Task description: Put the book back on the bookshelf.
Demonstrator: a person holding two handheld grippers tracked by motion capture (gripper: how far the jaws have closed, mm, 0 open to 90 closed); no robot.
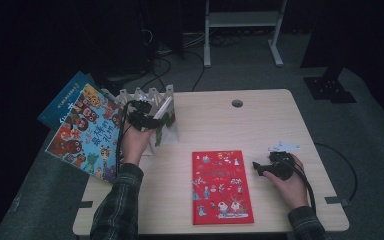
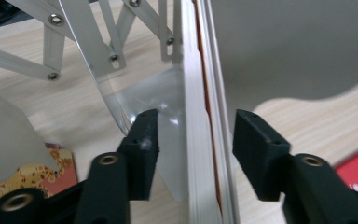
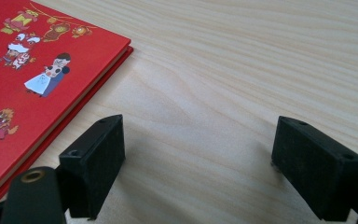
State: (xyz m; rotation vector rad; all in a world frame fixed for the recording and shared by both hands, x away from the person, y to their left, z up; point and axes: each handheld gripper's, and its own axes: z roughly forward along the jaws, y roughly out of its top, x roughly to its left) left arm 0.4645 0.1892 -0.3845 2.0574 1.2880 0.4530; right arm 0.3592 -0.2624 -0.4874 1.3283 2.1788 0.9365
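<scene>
Two grippers in view. Left gripper (image 2: 193,140) at rack (image 1: 145,97), far left of table (image 1: 280,120): jaws apart astride thin book (image 2: 200,116), pads clear of it. Book stands on edge in rack, long axis upright, slightly tilted. Right gripper (image 3: 198,163) wide open, resting near right, beside red book (image 1: 221,186) lying flat.

A red picture book (image 1: 222,186) is lying flat, cover up, near the front edge of the pale wooden bench (image 1: 260,120). Two larger picture books are leaning out past the bench's left edge: a colourful one crowded with cartoon animals (image 1: 85,132) in front, a blue one (image 1: 62,100) sticking out behind it. A round cable hole (image 1: 237,103) is sitting in the benchtop near its far edge. Beyond the bench, a white metal frame (image 1: 242,30) is standing on the grey carpet, and dark cables (image 1: 170,65) are trailing across the floor beside it.
</scene>
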